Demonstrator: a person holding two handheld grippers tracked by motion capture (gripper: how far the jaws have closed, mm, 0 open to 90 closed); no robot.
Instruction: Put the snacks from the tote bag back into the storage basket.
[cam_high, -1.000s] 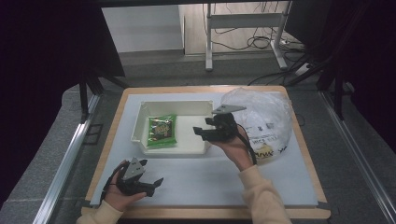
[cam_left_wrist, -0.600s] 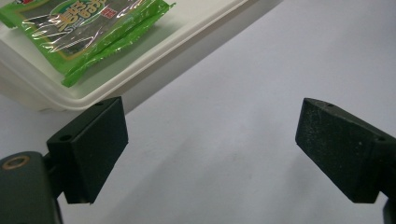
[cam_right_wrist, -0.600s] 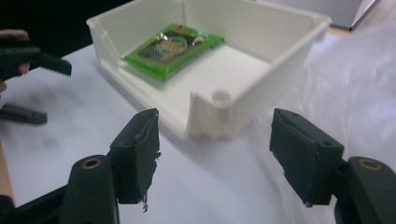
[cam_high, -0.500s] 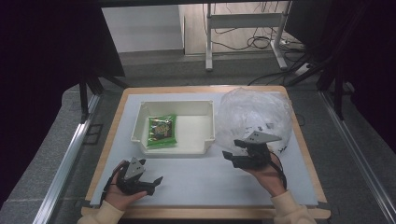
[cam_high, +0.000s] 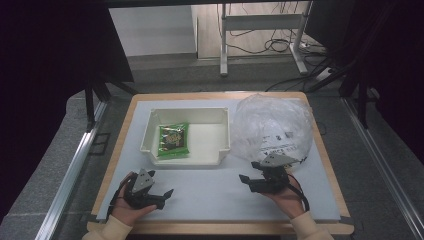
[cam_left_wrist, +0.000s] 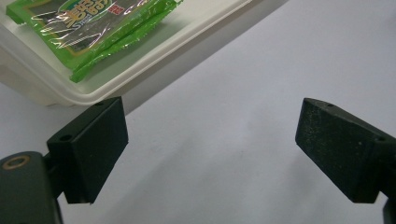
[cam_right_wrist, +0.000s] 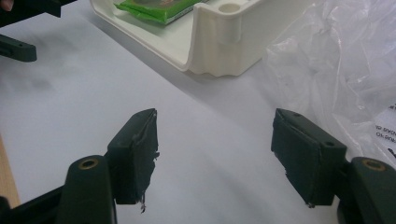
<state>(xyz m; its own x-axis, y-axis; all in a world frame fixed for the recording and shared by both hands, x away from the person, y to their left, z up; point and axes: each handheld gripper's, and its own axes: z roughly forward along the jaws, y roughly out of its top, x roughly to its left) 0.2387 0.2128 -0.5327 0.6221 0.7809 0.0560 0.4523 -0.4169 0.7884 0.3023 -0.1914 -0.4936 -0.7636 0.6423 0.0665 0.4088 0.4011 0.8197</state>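
Withdrawn from the white tray (cam_high: 150, 131) to bare tabletop (cam_high: 210, 192), right gripper (cam_high: 248, 181) rests beside left gripper (cam_high: 165, 195), both fingers wide apart and empty; green packet (cam_high: 173, 140) lies in the tray beyond them.

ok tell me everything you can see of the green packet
The green packet is a flat, glossy plastic snack pouch, bright green with a dark printed centre and sealed edges. It lies flat on the floor of the white tray, in its left part. Neither gripper touches it; the left gripper view shows it as well.
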